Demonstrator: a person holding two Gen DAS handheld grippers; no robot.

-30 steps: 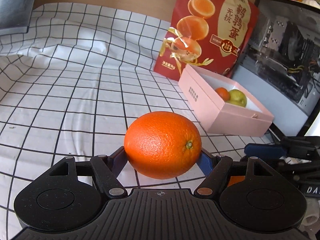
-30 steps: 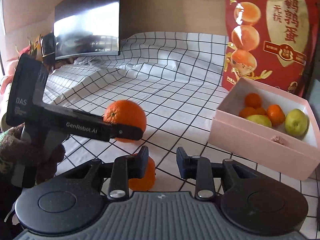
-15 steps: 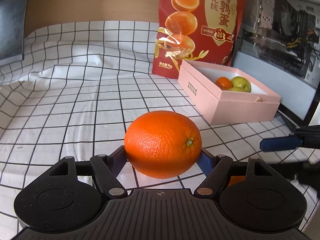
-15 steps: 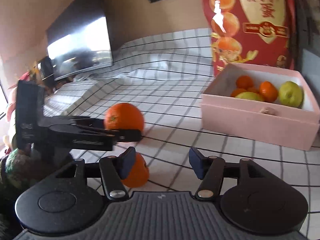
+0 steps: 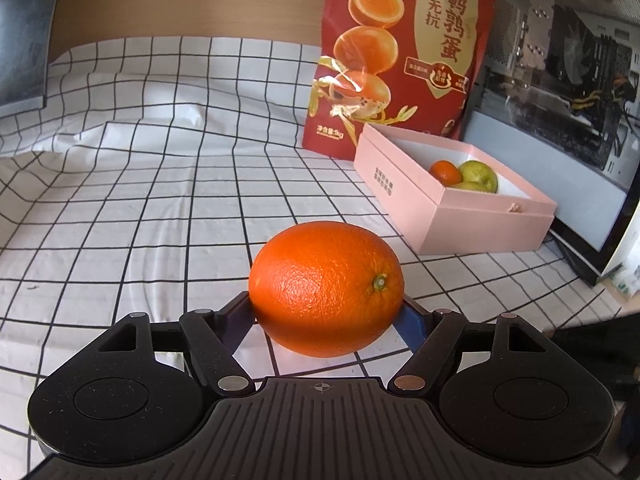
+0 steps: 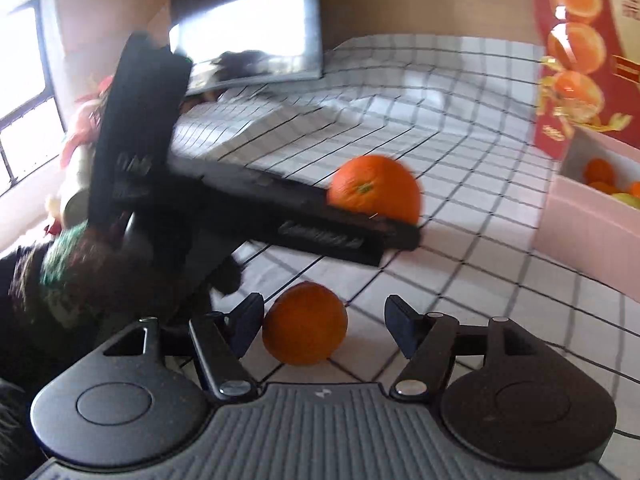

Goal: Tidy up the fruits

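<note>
Pink box [image 5: 492, 216] part-filled. Left gripper [image 5: 326, 316] clamps big orange [image 5: 326, 288]; right gripper [image 6: 324, 320], jaws just been opening, straddles small orange [image 6: 305, 324], not yet gripped. Both remain unboxed.

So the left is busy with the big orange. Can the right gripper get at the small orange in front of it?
Probably yes: the small orange lies on the cloth between the right gripper's fingers, which have just been opening, nearer the left one, with nothing blocking.
</note>
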